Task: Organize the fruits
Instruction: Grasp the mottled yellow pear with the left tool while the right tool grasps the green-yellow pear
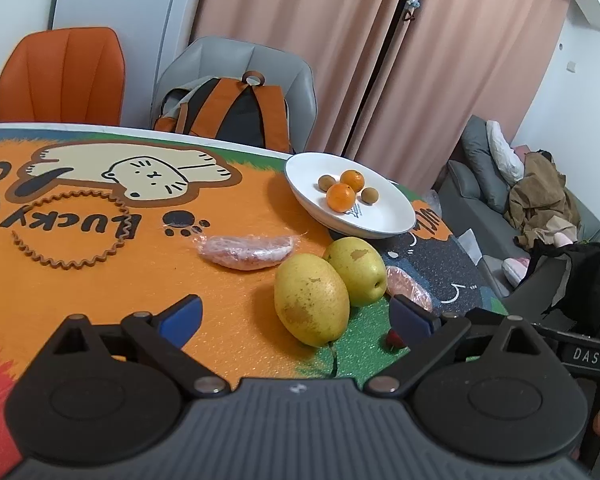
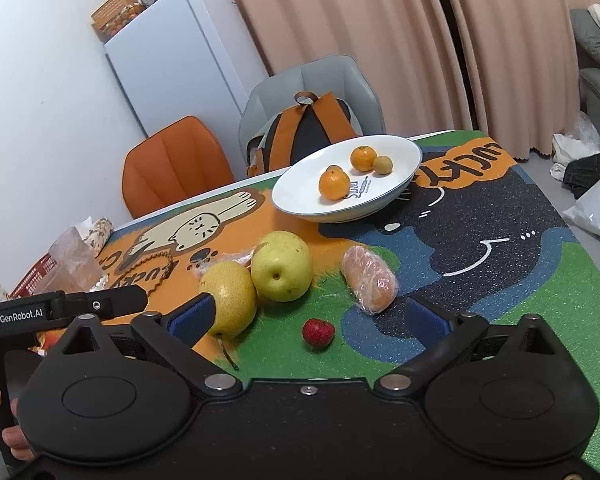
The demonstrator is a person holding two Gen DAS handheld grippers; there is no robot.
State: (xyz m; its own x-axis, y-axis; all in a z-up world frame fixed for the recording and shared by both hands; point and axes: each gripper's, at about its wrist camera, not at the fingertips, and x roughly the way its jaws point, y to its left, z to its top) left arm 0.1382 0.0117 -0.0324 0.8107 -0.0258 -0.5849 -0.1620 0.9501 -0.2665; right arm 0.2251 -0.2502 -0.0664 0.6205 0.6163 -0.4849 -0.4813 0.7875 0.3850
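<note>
A white plate (image 1: 380, 224) (image 2: 396, 184) holds two oranges (image 1: 341, 197) (image 2: 334, 183) and small brown fruits (image 1: 369, 195) (image 2: 382, 165). Two yellow pears lie on the mat: the nearer one (image 1: 311, 306) (image 2: 229, 300) and the farther one (image 1: 356, 270) (image 2: 282, 266). Two plastic-wrapped fruit pieces (image 1: 246, 252) (image 2: 370, 280) and a red strawberry (image 2: 318, 332) lie nearby. My left gripper (image 1: 296, 320) is open, its jaws either side of the nearer pear. My right gripper (image 2: 312, 320) is open above the strawberry.
An orange chair (image 1: 60, 76) and a grey chair with a backpack (image 1: 236, 112) stand behind the table. A sofa with clothes (image 1: 532, 196) is at the right. A fridge (image 2: 188, 56) stands at the back. Bags and a red basket (image 2: 36, 276) sit on the table's left.
</note>
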